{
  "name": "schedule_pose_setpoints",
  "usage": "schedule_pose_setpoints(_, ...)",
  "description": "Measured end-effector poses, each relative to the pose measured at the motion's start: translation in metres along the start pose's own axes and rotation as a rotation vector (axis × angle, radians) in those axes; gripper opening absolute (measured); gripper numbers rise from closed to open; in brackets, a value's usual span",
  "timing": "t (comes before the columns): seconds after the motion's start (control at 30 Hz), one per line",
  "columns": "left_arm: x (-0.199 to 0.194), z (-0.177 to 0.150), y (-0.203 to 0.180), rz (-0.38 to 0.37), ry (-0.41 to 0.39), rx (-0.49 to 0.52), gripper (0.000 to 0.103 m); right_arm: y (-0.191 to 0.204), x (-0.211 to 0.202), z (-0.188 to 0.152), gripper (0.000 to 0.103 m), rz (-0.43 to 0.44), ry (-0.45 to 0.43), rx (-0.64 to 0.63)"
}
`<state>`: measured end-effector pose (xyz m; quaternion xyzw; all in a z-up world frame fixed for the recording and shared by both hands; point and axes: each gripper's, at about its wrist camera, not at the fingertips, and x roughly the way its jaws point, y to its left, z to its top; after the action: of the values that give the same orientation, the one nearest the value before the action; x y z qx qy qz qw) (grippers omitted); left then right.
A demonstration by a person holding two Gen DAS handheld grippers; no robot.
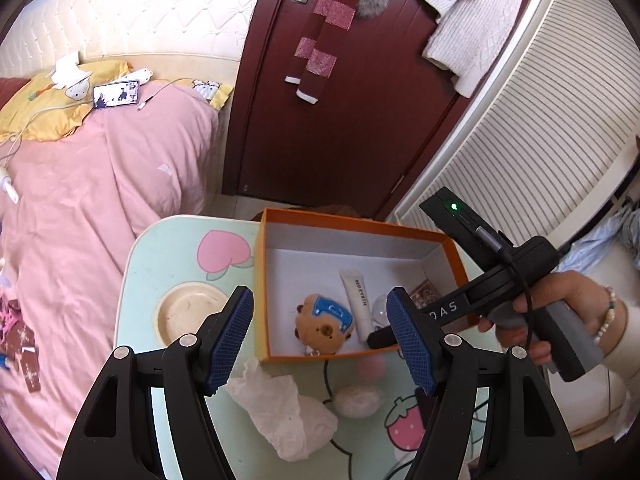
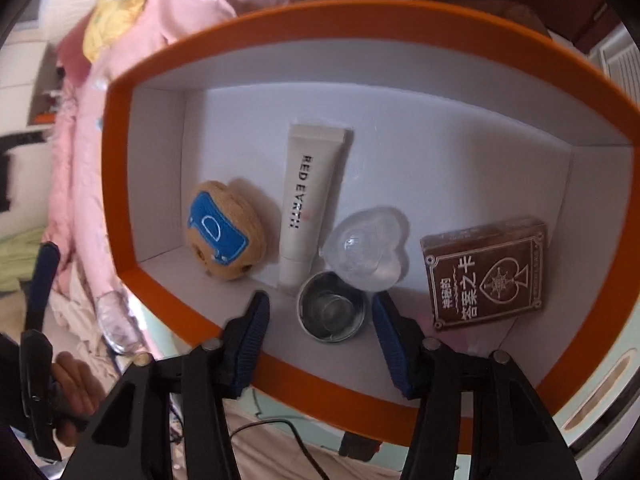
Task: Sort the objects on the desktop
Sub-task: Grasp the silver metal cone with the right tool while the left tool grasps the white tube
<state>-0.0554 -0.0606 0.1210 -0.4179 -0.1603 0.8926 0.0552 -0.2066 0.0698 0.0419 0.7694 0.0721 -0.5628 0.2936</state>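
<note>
Both tongs are open and hold nothing. On the person's left, the left tongs (image 1: 322, 340) hang above the near edge of the orange box (image 1: 262, 280), with their blue pads wide apart. On the other side, the right tongs (image 2: 320, 316) reach over the near wall of the box and dip inside it. A little metal tin (image 2: 332, 312) sits on the box floor right between their blue pads, but the pads do not squeeze it.

The box stands on a pale green surface (image 1: 160, 248) with a pink heart and a strawberry drawn on it. Its inside is white. Five things lie in a row near the front wall. On the left is a small brown bear toy (image 2: 224, 236) with a blue patch. Just right of it lies a white tube (image 2: 308, 204) with dark letters. Next comes a clear heart-shaped case (image 2: 366, 254), which touches the far side of the tin. On the right, a brown card pack (image 2: 486, 272) leans a bit, well apart from the tin.

Outside the box, a round cream dish (image 1: 188, 312) sits to the left. A crumpled tissue (image 1: 280, 412) and a white puff ball (image 1: 358, 400) lie on the near side. A hand (image 1: 560, 312) with a bead bracelet grips the right tool's handle. A bed with a pink blanket (image 1: 100, 200) is on the far left.
</note>
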Motion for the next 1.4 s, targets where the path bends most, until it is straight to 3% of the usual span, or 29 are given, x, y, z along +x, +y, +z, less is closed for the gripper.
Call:
schedule_pose_setpoints(0.03, 0.001, 0.0, -0.001, -0.001, 0.006, 0.004, 0.07, 0.002, 0.001, -0.001, 0.033, -0.026, -0.009, -0.018)
schedule_pose_setpoints(0.2, 0.008, 0.0, -0.004, -0.005, 0.037, 0.022, 0.07, 0.006, 0.005, -0.008, 0.025, -0.066, -0.044, -0.066)
schedule_pose_setpoints(0.47, 0.021, 0.0, -0.012, -0.009, 0.085, 0.056, 0.07, -0.004, -0.005, -0.018, 0.024, -0.001, -0.079, -0.052)
schedule_pose_setpoints(0.83, 0.044, 0.01, -0.031, 0.008, 0.152, 0.137, 0.07, -0.019, -0.037, -0.04, 0.024, 0.007, -0.154, -0.05)
schedule_pose_setpoints(1.03, 0.067, 0.029, -0.023, -0.036, 0.245, 0.125, 0.07, -0.026, -0.068, -0.049, 0.024, 0.019, -0.221, -0.033)
schedule_pose_setpoints(1.17, 0.085, 0.036, -0.03, -0.023, 0.298, 0.167, 0.07, -0.03, -0.079, -0.052, 0.024, 0.027, -0.243, -0.018)
schedule_pose_setpoints(1.4, 0.12, 0.035, -0.049, -0.025, 0.375, 0.226, 0.069, -0.041, -0.069, -0.046, 0.024, 0.047, -0.246, -0.007)
